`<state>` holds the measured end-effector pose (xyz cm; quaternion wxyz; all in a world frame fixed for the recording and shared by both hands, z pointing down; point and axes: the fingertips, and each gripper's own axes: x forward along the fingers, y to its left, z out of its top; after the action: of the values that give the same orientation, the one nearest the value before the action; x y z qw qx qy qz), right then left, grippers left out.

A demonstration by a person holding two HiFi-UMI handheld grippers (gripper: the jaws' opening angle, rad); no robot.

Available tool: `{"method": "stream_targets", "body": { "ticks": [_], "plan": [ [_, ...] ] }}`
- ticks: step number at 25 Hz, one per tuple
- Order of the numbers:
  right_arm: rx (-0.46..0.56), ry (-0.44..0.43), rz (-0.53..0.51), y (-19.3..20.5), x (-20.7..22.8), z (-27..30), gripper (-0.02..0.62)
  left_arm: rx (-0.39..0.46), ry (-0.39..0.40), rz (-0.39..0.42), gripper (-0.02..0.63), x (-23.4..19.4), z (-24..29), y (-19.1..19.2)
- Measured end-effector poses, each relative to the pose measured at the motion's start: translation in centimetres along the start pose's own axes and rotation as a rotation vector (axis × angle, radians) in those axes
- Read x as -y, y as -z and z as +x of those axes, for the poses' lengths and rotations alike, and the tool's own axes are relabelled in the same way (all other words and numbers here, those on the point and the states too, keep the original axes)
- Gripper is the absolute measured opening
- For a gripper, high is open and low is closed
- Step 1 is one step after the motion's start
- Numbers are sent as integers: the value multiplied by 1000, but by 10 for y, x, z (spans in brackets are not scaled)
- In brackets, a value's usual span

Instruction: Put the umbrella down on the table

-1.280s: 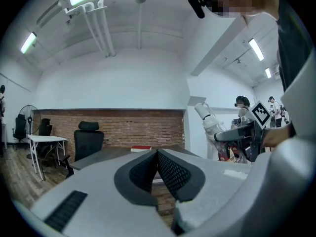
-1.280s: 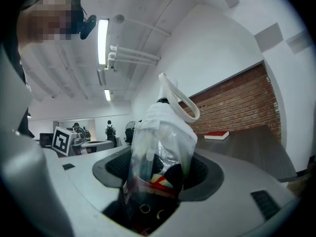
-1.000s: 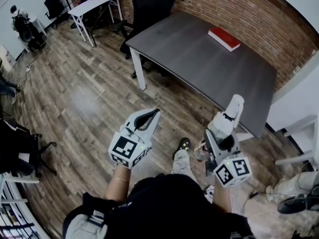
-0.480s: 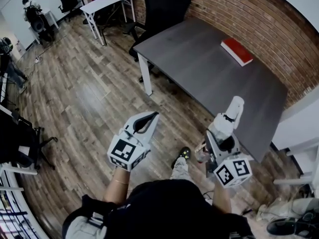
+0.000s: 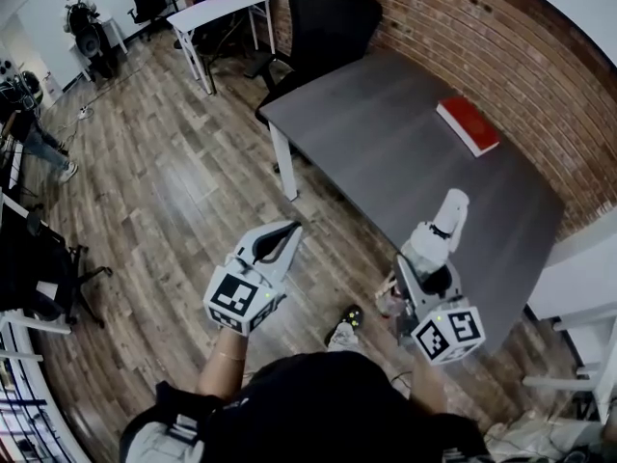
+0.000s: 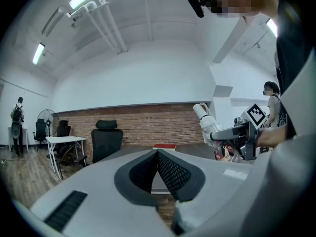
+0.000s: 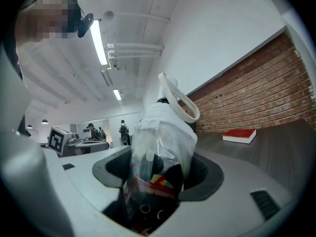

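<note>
A folded umbrella (image 5: pixel 431 244) in a clear plastic sleeve, with a white handle and loop, stands upright in my right gripper (image 5: pixel 424 264), whose jaws are shut on its dark patterned lower part (image 7: pixel 157 179). The handle end overlaps the near edge of the dark grey table (image 5: pixel 386 133) in the head view. My left gripper (image 5: pixel 285 232) hovers over the wooden floor left of the table, with its jaws shut (image 6: pixel 157 155) and nothing between them. From the left gripper view the umbrella (image 6: pixel 206 119) shows at the right.
A red book (image 5: pixel 469 125) lies on the table's far side by the brick wall. A black office chair (image 5: pixel 333 17) stands at the table's far end, with a white desk (image 5: pixel 225 6) beyond it. People stand far off on the left.
The table and book have slid rightwards and closer in the head view as the person moves toward them. Both grippers keep their pose; the umbrella stays held.
</note>
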<state>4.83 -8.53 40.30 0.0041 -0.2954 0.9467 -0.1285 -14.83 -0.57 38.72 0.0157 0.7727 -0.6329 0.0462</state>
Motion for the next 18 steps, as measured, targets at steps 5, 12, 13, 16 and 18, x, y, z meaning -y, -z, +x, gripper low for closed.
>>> {"method": "stream_targets", "body": {
  "ticks": [5,12,13,16,18],
  "plan": [
    [-5,-7,0,-11,30,22,284,-5,15,-20,2,-4,42,-4],
    [-9,6,14,-19,76,41,284,-8,37,-13,2,-1,98,-13],
    [-8,5,16,-21,83,44,284,-10,37,-10,2,-1,105,-13],
    [-7,-1,19,-26,100,54,284,-10,32,-1,2,-3,124,-17],
    [-9,-5,16,-29,109,61,284,-7,24,2,2,-6,134,-20]
  ]
}}
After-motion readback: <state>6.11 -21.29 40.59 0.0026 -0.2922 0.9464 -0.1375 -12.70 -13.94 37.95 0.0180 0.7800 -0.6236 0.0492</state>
